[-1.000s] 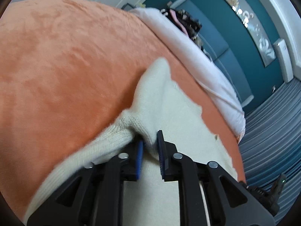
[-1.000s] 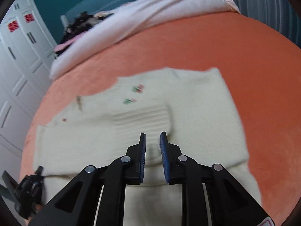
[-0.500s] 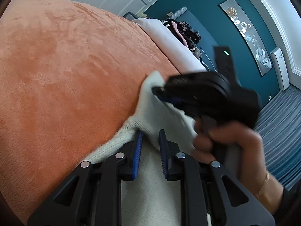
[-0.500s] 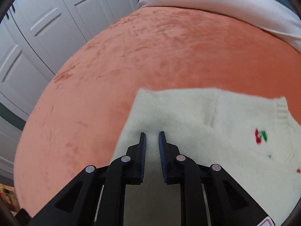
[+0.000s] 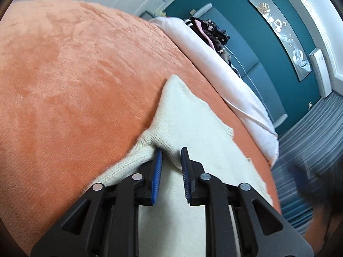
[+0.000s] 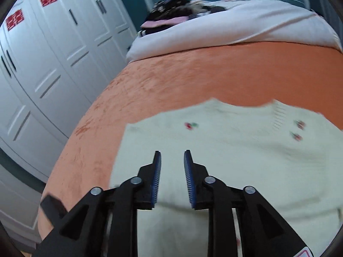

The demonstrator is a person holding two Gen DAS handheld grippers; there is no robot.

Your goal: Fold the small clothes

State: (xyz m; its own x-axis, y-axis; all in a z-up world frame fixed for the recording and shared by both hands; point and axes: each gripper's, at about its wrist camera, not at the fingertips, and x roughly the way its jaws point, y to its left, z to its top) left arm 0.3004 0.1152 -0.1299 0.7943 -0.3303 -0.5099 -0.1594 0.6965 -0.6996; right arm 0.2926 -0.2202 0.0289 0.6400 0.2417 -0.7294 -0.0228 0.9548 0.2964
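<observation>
A small cream knit sweater (image 6: 235,150) with little cherry motifs lies spread on the orange blanket (image 6: 193,75). It also shows in the left wrist view (image 5: 193,128). My left gripper (image 5: 170,156) is shut on a bunched fold of the sweater's edge, with cloth pinched between the blue pads (image 5: 157,171). My right gripper (image 6: 171,160) is held just above the sweater's left part, its jaws a little apart with nothing between them. It shows only as a dark blur at the lower right of the left wrist view.
A white duvet (image 6: 235,27) lies across the head of the bed with a pile of dark clothes (image 6: 178,6) on it. White wardrobe doors (image 6: 53,64) stand left of the bed. A teal wall (image 5: 246,32) and striped floor (image 5: 310,139) lie beyond.
My right gripper let go of the sweater's corner, opened a little and swung back away from the left gripper. My left gripper keeps its hold on the fold.
</observation>
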